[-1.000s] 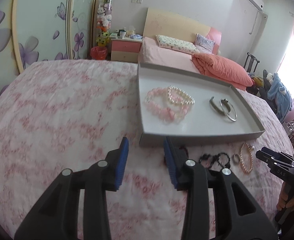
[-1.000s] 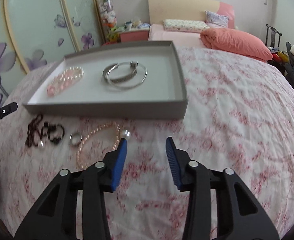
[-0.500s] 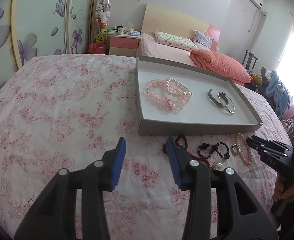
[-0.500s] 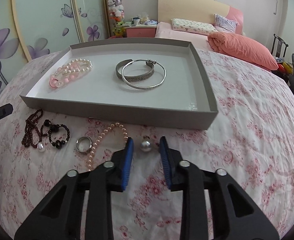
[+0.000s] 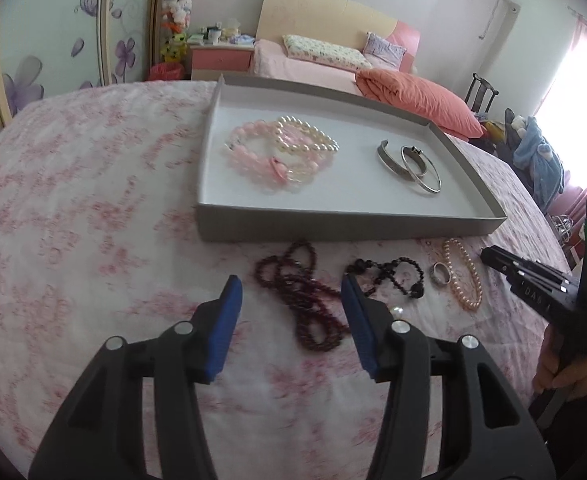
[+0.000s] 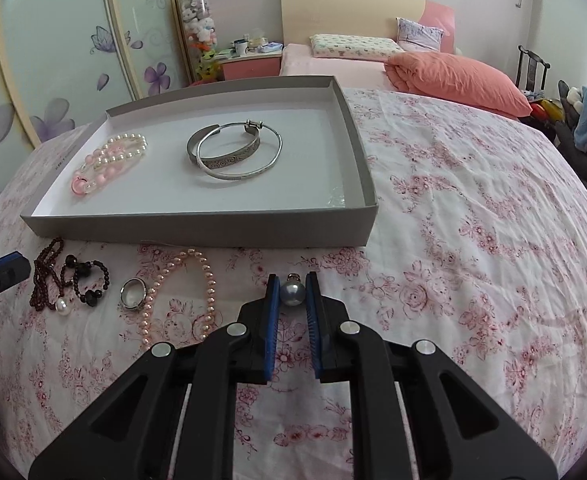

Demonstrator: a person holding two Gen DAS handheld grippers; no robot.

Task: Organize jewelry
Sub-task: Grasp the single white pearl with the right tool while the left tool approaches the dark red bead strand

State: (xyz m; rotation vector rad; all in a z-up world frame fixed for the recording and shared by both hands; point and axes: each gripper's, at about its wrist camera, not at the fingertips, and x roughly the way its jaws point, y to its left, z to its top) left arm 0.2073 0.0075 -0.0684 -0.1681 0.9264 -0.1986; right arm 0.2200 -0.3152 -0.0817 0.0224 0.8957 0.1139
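- The right hand-held gripper [image 6: 293, 294] pinches a round grey pearl [image 6: 292, 293] between its blue pads. It is smooth and could pop out if the squeeze slips.
- The left hand-held gripper [image 5: 289, 296] is half wide and opening, with nothing pinched. Just ahead lies a dark red bead string [image 5: 301, 292]; loose loops could snag.
- Farther ahead sits the flat grey tray [image 6: 197, 226] on the flowery bed [image 6: 473, 240], holding shiny silver bangles [image 6: 233, 154] and pink bead bracelets [image 6: 107, 160].

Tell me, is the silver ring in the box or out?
Out. The silver ring lies on the flowered bedspread in front of the grey box, beside the pink pearl strand.
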